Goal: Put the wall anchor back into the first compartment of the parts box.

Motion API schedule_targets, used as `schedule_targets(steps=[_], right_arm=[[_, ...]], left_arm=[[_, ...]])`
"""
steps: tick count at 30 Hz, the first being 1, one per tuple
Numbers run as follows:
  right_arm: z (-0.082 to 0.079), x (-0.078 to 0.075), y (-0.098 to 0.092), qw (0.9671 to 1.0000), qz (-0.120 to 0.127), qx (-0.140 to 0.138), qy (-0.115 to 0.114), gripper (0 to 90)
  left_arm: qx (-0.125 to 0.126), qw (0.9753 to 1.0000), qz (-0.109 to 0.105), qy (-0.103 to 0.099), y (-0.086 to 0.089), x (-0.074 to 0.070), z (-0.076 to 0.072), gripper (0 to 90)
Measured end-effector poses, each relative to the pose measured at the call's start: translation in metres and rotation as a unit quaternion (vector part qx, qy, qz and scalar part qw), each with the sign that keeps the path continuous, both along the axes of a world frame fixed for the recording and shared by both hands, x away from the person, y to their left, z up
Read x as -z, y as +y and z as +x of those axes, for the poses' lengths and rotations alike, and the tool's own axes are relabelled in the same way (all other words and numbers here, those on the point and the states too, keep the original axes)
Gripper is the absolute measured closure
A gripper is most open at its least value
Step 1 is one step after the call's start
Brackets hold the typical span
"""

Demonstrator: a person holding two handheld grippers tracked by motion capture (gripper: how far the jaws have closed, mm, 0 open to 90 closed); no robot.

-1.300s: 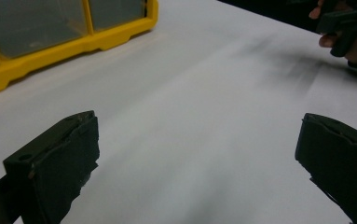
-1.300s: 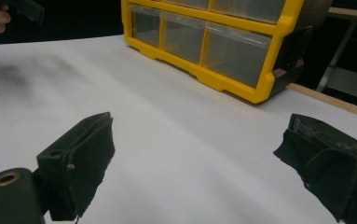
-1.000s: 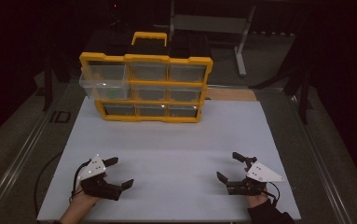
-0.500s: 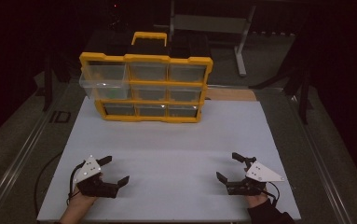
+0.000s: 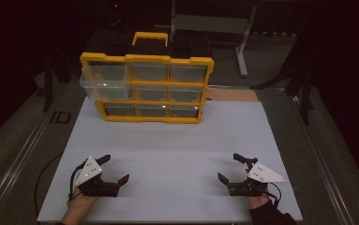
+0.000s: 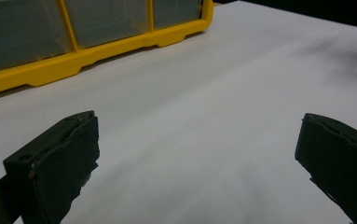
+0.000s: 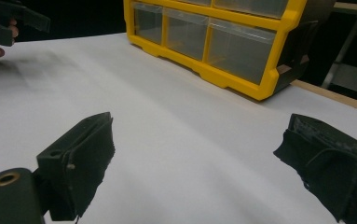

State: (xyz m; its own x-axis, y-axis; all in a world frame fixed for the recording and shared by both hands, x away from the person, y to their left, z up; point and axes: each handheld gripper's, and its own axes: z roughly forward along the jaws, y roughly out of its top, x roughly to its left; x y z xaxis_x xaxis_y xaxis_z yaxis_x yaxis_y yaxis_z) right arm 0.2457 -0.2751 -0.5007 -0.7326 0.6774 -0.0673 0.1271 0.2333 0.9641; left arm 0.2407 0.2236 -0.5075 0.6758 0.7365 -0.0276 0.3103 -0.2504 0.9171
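Both grippers, left [image 5: 114, 169] and right [image 5: 231, 168], rest agape, grasping nothing; start step; next, reach forward to the organizer [image 5: 146, 89].

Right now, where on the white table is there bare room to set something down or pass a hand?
The white table is bare between the yellow drawer organizer and the two open grippers, and between the left gripper and right gripper. The organizer crowds the far left.
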Motion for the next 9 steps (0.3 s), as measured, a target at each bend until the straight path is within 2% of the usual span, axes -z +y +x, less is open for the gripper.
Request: schedule_targets(steps=[9], right_arm=[[0.0006,0.0005,0.0001,1.0000,-0.002,-0.001,0.001,8.4]], left_arm=[[-0.004,1.0000,-0.002,0.004,-0.0002,0.0003,-0.0001,0.0]])
